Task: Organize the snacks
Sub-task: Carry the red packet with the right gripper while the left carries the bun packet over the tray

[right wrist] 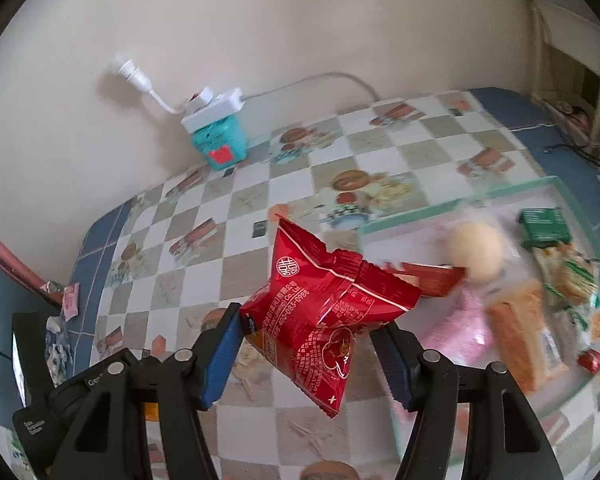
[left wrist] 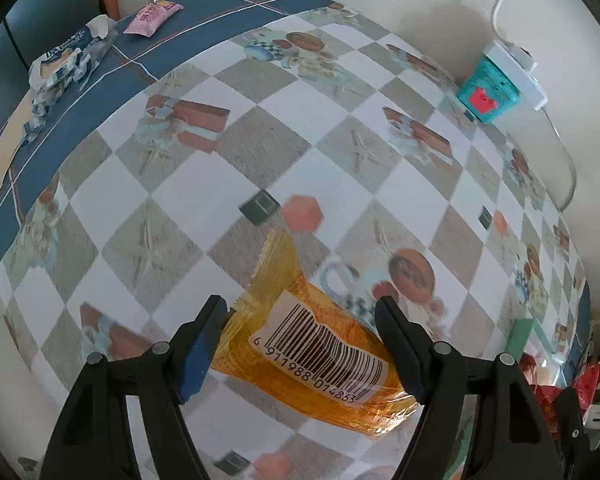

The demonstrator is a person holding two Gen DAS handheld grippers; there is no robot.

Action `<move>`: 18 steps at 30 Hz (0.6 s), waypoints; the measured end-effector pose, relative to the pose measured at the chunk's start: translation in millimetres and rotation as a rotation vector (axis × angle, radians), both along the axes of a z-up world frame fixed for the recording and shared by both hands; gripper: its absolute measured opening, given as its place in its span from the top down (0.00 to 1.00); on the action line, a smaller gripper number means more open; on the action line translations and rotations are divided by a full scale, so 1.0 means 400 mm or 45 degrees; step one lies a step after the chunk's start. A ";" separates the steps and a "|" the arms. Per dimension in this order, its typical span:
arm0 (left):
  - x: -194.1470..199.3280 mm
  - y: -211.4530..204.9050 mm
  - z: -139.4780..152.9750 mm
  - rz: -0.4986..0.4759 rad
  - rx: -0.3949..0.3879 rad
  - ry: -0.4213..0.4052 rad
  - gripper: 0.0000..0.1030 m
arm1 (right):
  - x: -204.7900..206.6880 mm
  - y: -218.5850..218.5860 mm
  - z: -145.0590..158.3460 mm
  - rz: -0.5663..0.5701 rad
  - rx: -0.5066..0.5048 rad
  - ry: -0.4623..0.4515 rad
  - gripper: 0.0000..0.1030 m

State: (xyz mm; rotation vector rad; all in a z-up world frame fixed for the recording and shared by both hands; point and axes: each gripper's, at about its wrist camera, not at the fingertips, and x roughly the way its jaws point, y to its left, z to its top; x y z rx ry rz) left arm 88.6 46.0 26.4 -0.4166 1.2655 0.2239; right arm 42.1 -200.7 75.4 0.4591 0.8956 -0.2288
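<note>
1. Left gripper (left wrist: 300,344) is clamped on a translucent orange snack packet with a white barcode label (left wrist: 312,344). The pads press both sides and the packet hangs clear above the checkered tablecloth surface (left wrist: 204,168).
2. Right gripper (right wrist: 308,344) is closed on a crinkled red foil snack bag (right wrist: 320,312), pinched across its lower half, with the top flaring free. The bag is held just left of the clear, green-rimmed plastic tray (right wrist: 452,202).
3. The tray is already crowded: a green packet (right wrist: 544,226), an orange-brown wrapper (right wrist: 524,332), a pink packet (right wrist: 460,324), a round pale bun (right wrist: 476,252) and a small red candy (right wrist: 592,360). It shows blurred, so exact gaps are unclear.
4. Judgement: both snacks are in transit to the tray, and neither has been placed yet.
5. Risk: the red bag is gripped on puffy foil. It could slip or rotate if the air shifts, then drop short of the tray rim.
6. Risk: the orange packet sits skewed between the pads, with only its edge on the left pad. A fast swing could peel it out.
7. Risk: with both grippers heading for one tray, they could collide or knock snacks already inside.
8. Leftovers far from the tray, at the blue border: a pink-white packet (left wrist: 152,18) and a blue-white crumpled wrapper (left wrist: 68,60). They lie near the surface edge and could be nudged off.
</note>
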 end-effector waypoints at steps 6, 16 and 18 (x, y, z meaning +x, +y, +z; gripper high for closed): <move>0.011 -0.091 -0.005 -0.024 -0.034 -0.012 0.25 | -0.064 -0.043 0.019 -0.053 -0.012 -0.043 0.35; 0.004 -0.202 0.067 -0.115 0.041 -0.127 0.25 | -0.105 -0.154 0.030 -0.153 -0.016 -0.065 0.35; 0.001 -0.218 0.078 -0.133 0.052 -0.148 0.25 | -0.123 -0.195 0.028 -0.196 -0.002 -0.062 0.35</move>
